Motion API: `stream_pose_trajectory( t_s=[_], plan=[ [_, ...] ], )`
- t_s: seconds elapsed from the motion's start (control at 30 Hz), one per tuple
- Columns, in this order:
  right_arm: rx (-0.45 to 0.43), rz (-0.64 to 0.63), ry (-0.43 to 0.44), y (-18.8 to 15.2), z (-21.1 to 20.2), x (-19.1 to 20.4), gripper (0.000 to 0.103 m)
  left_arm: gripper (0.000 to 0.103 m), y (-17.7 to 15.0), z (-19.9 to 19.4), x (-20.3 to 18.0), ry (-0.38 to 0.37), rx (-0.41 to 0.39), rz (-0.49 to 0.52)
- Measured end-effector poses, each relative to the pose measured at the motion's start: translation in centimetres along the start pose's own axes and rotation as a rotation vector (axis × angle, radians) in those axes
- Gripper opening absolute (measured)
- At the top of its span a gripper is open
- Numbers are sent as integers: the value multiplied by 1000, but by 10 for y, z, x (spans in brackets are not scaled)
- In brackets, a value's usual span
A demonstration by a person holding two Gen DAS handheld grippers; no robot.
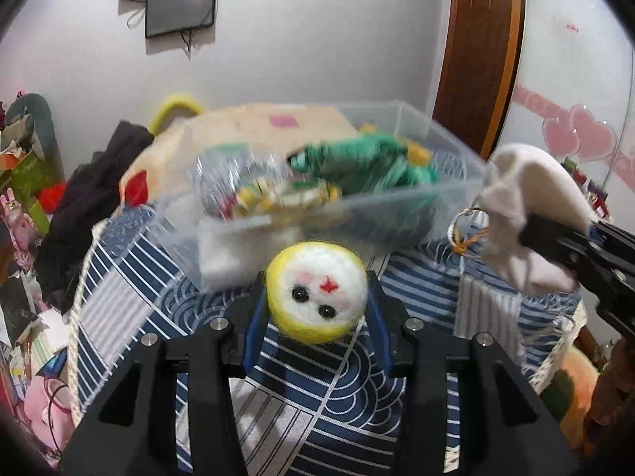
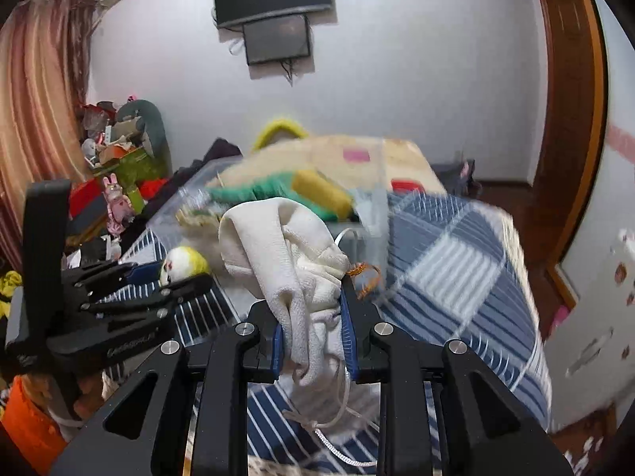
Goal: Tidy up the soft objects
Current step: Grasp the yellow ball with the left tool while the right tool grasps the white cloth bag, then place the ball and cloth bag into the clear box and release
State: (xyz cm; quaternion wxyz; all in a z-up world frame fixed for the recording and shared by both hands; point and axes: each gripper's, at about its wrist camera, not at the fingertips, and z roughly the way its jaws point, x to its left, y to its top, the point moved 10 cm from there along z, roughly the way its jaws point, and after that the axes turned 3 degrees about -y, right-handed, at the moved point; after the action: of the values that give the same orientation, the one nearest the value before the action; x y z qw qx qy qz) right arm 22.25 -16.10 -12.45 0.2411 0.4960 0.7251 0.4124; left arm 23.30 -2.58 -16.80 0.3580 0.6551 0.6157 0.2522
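My left gripper [image 1: 316, 301] is shut on a round felt ball [image 1: 316, 291], yellow with a white face, black eyes and a red mark. It holds the ball above the blue patterned cloth, just in front of a clear plastic bin [image 1: 301, 214]. The bin holds green, yellow and striped soft things [image 1: 357, 162]. My right gripper [image 2: 313, 317] is shut on a cream cloth pouch [image 2: 285, 254] with a white drawstring. In the left wrist view the pouch [image 1: 532, 198] hangs at the right of the bin. The right wrist view shows the left gripper [image 2: 174, 277] with the ball [image 2: 182, 263] at left.
The bin stands on a table covered with blue-and-white patchwork cloth [image 1: 317, 377]. A beige cushion [image 1: 238, 127] and dark clothes [image 1: 91, 182] lie behind it. Toys and boxes [image 2: 119, 166] pile at the left. A wooden door frame [image 1: 480, 51] stands at the right.
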Motion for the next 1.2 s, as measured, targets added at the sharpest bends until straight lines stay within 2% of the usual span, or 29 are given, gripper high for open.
stream_pose_trajectory(
  t_s=[0.17,0.27,0.43,0.53,0.73,0.9,1.03,1.13,1.2],
  plan=[
    [-98,-47,-8,40,-10,12,21,45,28,-32,0,-8,-91,-1],
    [-119,-73,-17,55,-9,13,21,45,50,-45,5,-17,-136,-9],
    [-161,-75,-21,80,-2,15,21,45,83,-38,20,5,-170,-16],
    [-166,-87,-18,92,12,21,21,45,92,-24,27,-1,-154,-29],
    [-84,-118,-29,80,56,30,21,45,91,27,42,63,-73,-24],
    [31,-147,-59,47,92,26,21,45,76,63,42,54,10,-14],
    [81,-151,-57,33,100,23,22,53,67,67,43,53,11,-20],
    [67,-164,-66,36,90,24,30,61,64,59,45,40,-3,-34],
    [66,-164,-70,37,84,21,43,62,65,53,45,25,-16,-48]
  ],
)
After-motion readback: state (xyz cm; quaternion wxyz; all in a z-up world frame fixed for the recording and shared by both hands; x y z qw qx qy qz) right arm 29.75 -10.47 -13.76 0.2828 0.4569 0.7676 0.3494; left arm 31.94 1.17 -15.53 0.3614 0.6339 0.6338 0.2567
